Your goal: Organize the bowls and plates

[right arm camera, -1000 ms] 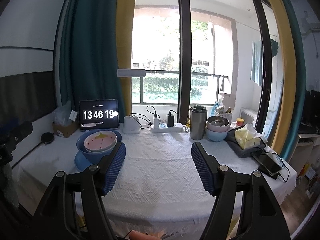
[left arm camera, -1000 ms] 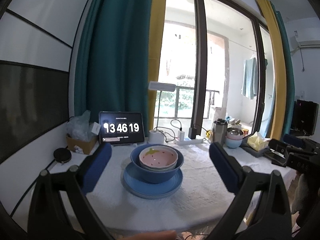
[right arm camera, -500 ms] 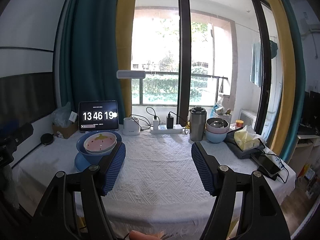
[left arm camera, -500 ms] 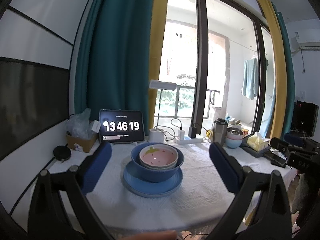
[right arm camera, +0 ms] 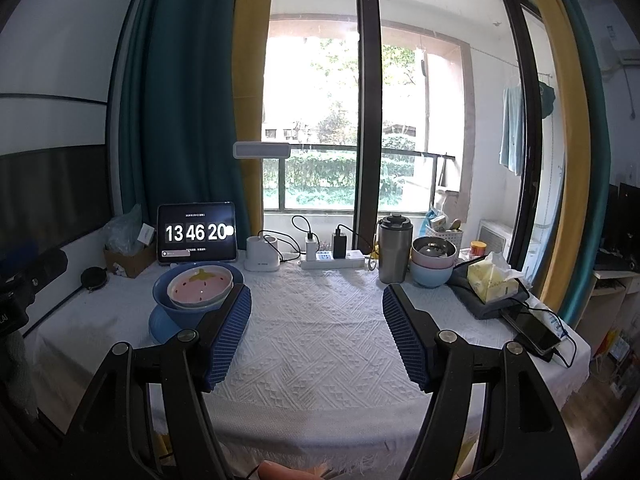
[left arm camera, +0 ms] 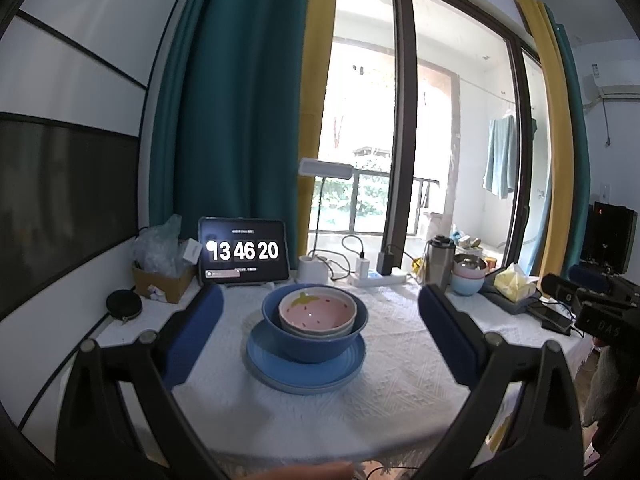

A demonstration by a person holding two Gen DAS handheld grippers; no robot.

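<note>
A pink strawberry-pattern bowl (left arm camera: 316, 311) sits nested in a blue bowl (left arm camera: 312, 344), which stands on a blue plate (left arm camera: 304, 376) on the white tablecloth. My left gripper (left arm camera: 320, 292) is open; the stack shows in the wide gap between its blue pads (left arm camera: 192, 332), untouched. My right gripper (right arm camera: 317, 291) is open and empty over bare cloth. From there the pink bowl (right arm camera: 200, 285), blue bowl (right arm camera: 176, 304) and plate (right arm camera: 158, 324) lie just left of its left pad (right arm camera: 230, 332).
A pink bowl stacked on a light blue one (right arm camera: 433, 260) stands at the back right beside a steel tumbler (right arm camera: 394, 254). A tablet clock (right arm camera: 196, 234), lamp base (right arm camera: 262, 254), power strip (right arm camera: 332, 258), tissue pack (right arm camera: 494, 280) and phone (right arm camera: 534, 330) line the back and right edges.
Only the tablet clock has ticked over by one second. Both grippers and the stacked dishes hold still.
</note>
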